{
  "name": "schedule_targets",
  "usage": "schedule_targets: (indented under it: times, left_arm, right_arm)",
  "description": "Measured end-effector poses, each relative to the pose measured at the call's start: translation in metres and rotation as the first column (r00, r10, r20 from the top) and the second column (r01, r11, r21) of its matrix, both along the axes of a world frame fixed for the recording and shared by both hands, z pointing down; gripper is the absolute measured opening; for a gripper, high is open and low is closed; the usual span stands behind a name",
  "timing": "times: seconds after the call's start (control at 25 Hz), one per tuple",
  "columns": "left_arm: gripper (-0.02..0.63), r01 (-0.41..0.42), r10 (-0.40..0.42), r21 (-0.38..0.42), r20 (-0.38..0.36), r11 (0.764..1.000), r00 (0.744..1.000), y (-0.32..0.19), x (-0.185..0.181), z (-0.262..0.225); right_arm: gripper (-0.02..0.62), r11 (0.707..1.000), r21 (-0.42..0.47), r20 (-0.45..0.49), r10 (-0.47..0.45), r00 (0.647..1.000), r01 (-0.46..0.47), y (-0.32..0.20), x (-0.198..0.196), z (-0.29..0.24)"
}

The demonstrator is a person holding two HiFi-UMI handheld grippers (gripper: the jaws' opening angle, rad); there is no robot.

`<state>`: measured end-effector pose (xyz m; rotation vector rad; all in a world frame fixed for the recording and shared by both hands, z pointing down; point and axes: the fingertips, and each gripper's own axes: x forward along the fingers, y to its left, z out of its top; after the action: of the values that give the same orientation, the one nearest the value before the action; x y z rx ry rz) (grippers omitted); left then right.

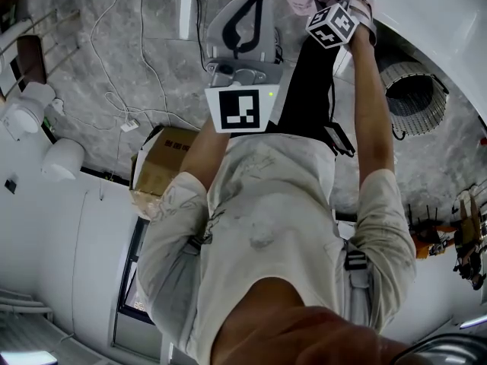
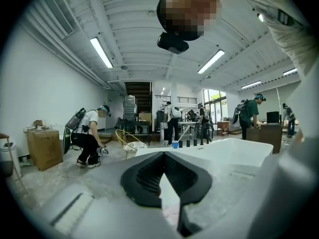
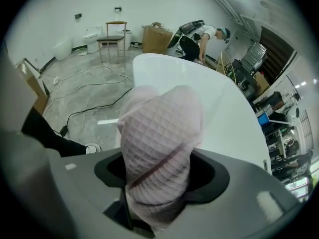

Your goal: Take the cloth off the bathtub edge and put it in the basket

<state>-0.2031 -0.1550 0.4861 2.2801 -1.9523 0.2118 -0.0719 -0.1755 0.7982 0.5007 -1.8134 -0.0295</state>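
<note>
Step in hand: the grasp. The right tongs [image 3: 157,169] pinch the pink cloth [image 3: 160,131], which is bunched between them at the bathtub [image 3: 227,114] edge. The left tongs [image 2: 164,157] are pressed together, empty. Next: lift the cloth clear, carry it to the basket [image 1: 412,97] on the floor and release above it.

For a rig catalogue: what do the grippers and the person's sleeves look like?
Left gripper and right gripper: grey moulded bodies, black jaw linings. Each carries a white, black-marked cube: left cube, with a green light, right cube. Sleeves short, pale grey.
</note>
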Motion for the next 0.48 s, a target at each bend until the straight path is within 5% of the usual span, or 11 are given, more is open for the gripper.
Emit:
schedule_targets:
  times: [0.32,0.4,0.48]
  left_arm:
    - [0.002,-0.006,0.006,0.028,0.004,1.000,1.000,0.004,-0.002,-0.020]
    - [0.002,-0.001,0.001,0.040,0.004,0.999,1.000,0.007,-0.002,-0.026]
    - [0.002,0.001,-0.001,0.047,0.000,0.999,1.000,0.011,-0.002,-0.032]
  right_arm:
    - [0.200,0.999,-0.012,0.001,0.051,0.999,-0.051,0.007,-0.004,-0.023]
    - [0.110,0.993,-0.023,0.037,0.113,0.993,-0.112,0.013,-0.001,-0.029]
    - [0.092,0.977,-0.047,0.073,0.212,0.975,-0.209,0.017,0.003,-0.033]
